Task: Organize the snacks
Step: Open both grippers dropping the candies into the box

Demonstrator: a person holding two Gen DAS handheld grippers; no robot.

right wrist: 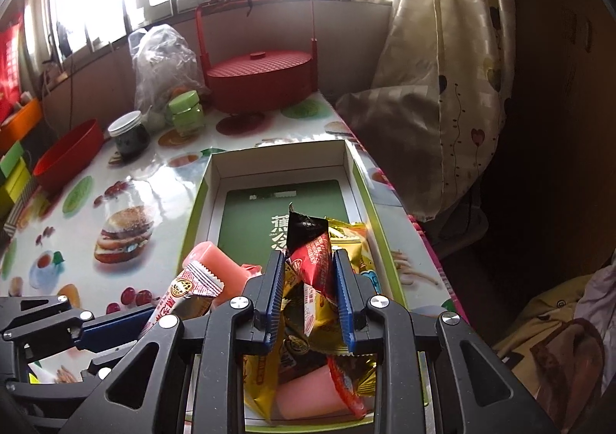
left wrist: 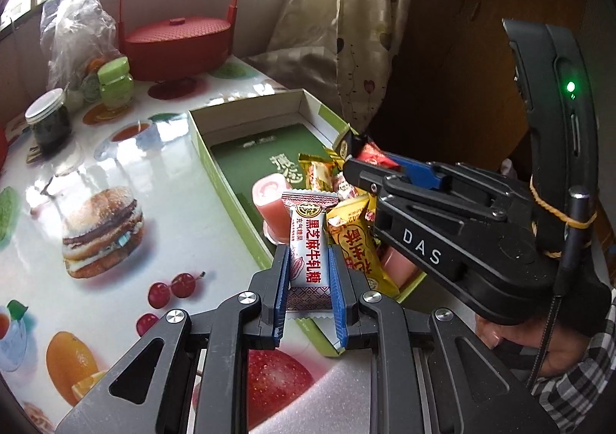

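My left gripper (left wrist: 308,272) is shut on a white nougat candy (left wrist: 306,241) with red lettering, held just above the near end of the green cardboard box (left wrist: 200,149). In the right wrist view my right gripper (right wrist: 308,268) is shut on a red and black snack packet (right wrist: 313,253) over the same box (right wrist: 277,151). Yellow packets (left wrist: 354,237) and pink jelly cups (left wrist: 269,199) are piled in the near half of the box. The right gripper (left wrist: 365,161) shows at the right of the left wrist view. The left gripper (right wrist: 154,322) and its candy (right wrist: 188,291) show at the right wrist view's lower left.
A table with a food-print cover (left wrist: 134,211) holds a red lidded basket (left wrist: 177,45) with a tall handle, a green jar (left wrist: 115,84), a dark jar (left wrist: 48,122) and a plastic bag (left wrist: 77,34) at the back. A red bowl (right wrist: 69,157) sits left. A curtain (right wrist: 442,68) hangs right.
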